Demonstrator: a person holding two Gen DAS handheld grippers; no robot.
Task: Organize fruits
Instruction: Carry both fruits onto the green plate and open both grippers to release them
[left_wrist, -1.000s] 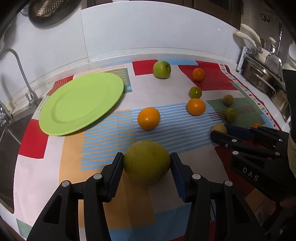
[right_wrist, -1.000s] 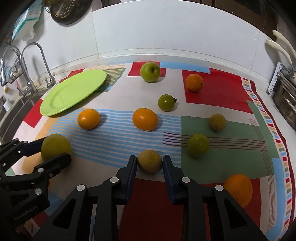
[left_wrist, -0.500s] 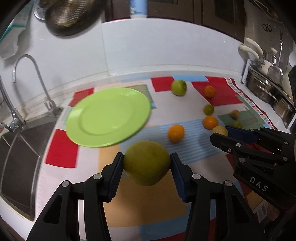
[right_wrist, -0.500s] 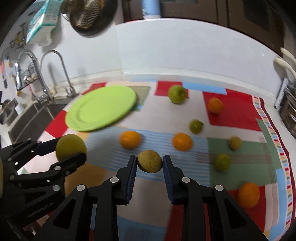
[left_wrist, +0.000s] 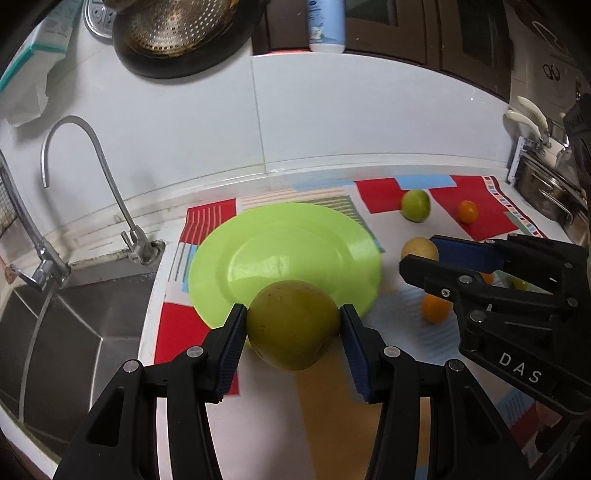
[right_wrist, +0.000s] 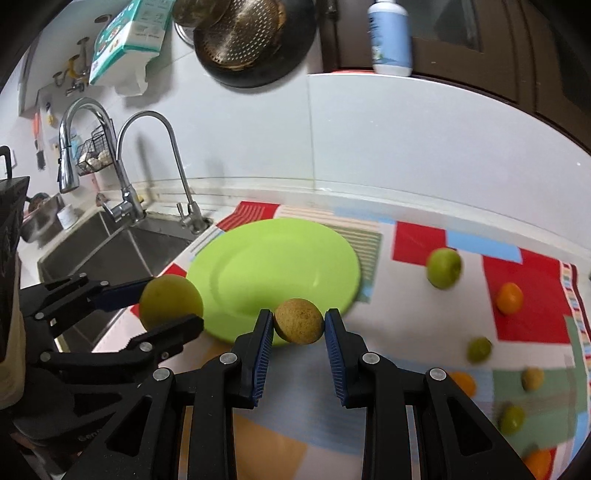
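Patchwork cloth (left_wrist: 380, 195) on counter beside sink (left_wrist: 66, 325) (steel), jaws each gripping a fruit, green plate (left_wrist: 284, 254) between

A home kitchen: steel sink (right_wrist: 110, 254) with curved faucets (right_wrist: 155, 155), a colander (right_wrist: 243, 33) hanging on the white wall, pots (left_wrist: 546, 188) beside the tabletop (left_wrist: 317, 184).

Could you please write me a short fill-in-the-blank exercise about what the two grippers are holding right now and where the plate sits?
1. The left gripper is shut on a large yellow-green ____.
2. The right gripper holds a small brown fruit between its ____ fingers.
3. The green plate has ____ fruits on it.
4. The sink lies to the ____ of the plate.

Missing words: fruit; blue-padded; no; left
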